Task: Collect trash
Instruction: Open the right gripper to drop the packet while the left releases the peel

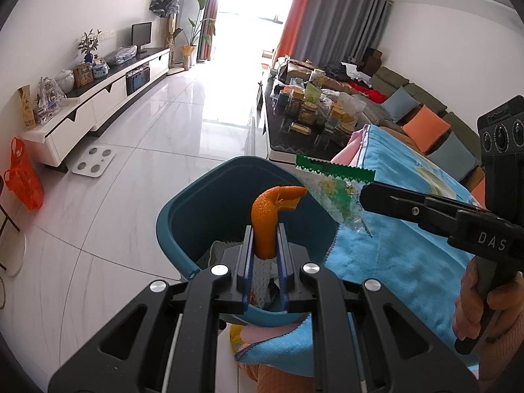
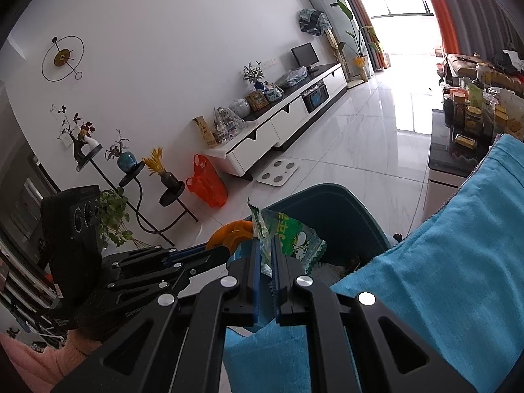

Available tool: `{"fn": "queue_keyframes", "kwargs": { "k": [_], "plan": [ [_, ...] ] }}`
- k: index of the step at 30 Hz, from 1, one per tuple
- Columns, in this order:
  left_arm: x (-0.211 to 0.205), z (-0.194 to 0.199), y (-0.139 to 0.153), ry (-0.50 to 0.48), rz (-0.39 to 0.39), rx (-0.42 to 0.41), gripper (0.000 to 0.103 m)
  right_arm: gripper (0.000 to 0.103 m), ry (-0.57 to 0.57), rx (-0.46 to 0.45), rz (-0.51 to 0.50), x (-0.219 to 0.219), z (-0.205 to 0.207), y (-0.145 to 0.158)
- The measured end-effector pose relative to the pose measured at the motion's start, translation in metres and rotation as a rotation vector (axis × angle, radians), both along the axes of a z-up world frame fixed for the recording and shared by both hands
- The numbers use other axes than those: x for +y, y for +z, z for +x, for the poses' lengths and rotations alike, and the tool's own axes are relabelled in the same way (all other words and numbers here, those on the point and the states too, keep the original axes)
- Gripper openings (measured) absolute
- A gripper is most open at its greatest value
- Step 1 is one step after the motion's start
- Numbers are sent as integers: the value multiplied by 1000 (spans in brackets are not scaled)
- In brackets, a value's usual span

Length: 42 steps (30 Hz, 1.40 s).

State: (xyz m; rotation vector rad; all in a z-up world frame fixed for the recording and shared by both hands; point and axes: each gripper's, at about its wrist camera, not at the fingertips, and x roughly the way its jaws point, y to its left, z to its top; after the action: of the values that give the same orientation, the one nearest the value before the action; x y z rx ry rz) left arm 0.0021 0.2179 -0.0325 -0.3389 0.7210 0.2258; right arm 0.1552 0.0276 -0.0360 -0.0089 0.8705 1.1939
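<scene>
1. Your left gripper has its jaws closed to a narrow gap on a strip of orange peel, which stands up between them directly over the open teal bin.
2. Your right gripper has its jaws nearly together on a green-and-clear snack wrapper. The wrapper hangs at the bin's rim, beside the peel and just apart from it.
3. Judging from this, you are mid-task: both pieces are picked up and carried to the bin, and neither is released yet. What is left is to open each pair of jaws over the opening.
4. Some pale and crumpled scraps already lie at the bottom of the bin, so it looks as if part of the collecting is done.
5. The blue cloth beside the bin shows no loose trash in the part you can see. The far table is crowded with jars and packets; you cannot tell whether any of it is trash.
6. Writing: the right gripper's body reads "DAS" in the left wrist view. The wrapper's yellow characters and cartoon face are too distorted to read, and the jar labels are too small.
</scene>
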Motion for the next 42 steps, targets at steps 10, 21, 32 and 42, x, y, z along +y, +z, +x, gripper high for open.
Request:
{"fn": "queue_keyframes", "kwargs": {
  "k": [10,21,32,42],
  "plan": [
    [7,4,-3,15,-11,13,13,5,2,5,-25,10,7,-6],
    [7,12,-10,30,-18,31,13,5,-1,12,-59,21,13,-16],
    [10,17,-15,35,-25,41,13,5,-7,18,-86,29,17,-22],
    [11,21,-19,38,-24,46,13,5,-7,19,-117,40,17,-26]
  ]
}}
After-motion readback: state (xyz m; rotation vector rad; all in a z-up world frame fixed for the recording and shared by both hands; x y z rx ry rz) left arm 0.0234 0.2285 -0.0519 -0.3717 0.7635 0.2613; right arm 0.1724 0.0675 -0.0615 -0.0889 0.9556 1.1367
